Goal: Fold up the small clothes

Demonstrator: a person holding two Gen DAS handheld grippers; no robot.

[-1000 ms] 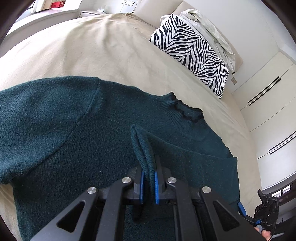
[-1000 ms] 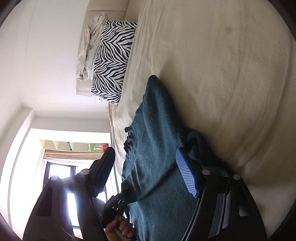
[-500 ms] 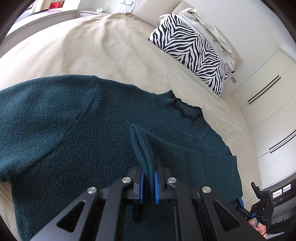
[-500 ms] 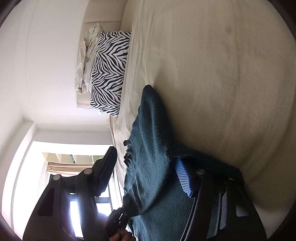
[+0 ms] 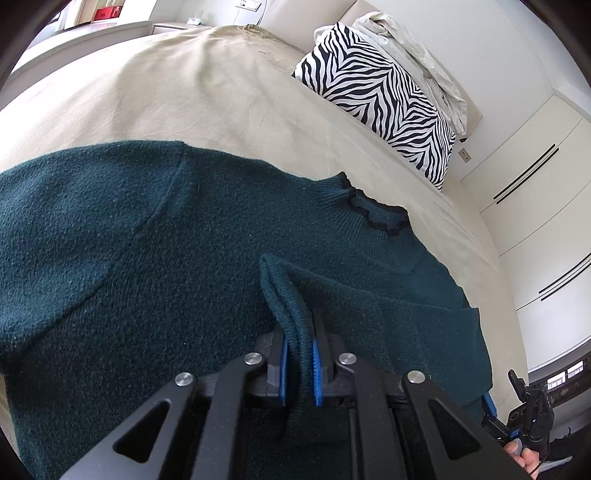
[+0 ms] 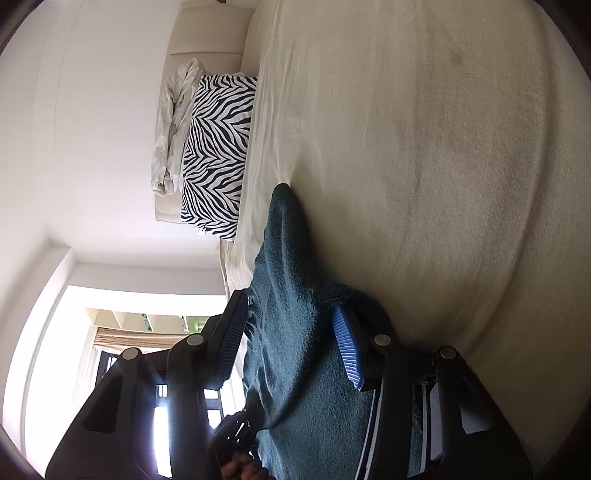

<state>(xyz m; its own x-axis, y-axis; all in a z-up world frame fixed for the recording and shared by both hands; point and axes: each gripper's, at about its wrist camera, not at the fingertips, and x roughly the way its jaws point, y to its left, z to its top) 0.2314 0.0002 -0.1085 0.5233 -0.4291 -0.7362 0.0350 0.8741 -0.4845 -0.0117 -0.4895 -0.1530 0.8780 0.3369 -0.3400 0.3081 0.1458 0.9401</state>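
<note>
Dark green knit sweater point(image 5: 177, 236): spread on the beige bedspread point(image 5: 192, 85), scalloped dark-trimmed collar point(image 5: 373, 214) ahead and slightly right of the left gripper point(image 5: 298, 363). One raised fold of the knit runs up between that gripper's blue pads point(image 5: 316, 373), which are pressed together on it. Far edge of the sweater lies flat; a sleeve extends off to the left of the tool.

Right gripper point(image 6: 291, 347): fingers spread apart, straddling a hanging edge of the sweater point(image 6: 288, 266), the blue pad point(image 6: 347, 350) just beside the fabric, the opposite finger apart from it; contact cannot be told.

Open bedspread lies beyond the sweater's far edge, uninterrupted up to the zebra-print pillow point(image 5: 384, 99) well ahead and to the right. Crumpled off-white bedding point(image 5: 417, 51) sits behind the pillow against the headboard point(image 6: 210, 33). White wardrobe doors point(image 5: 535, 206) stand off the bed's right edge.
</note>
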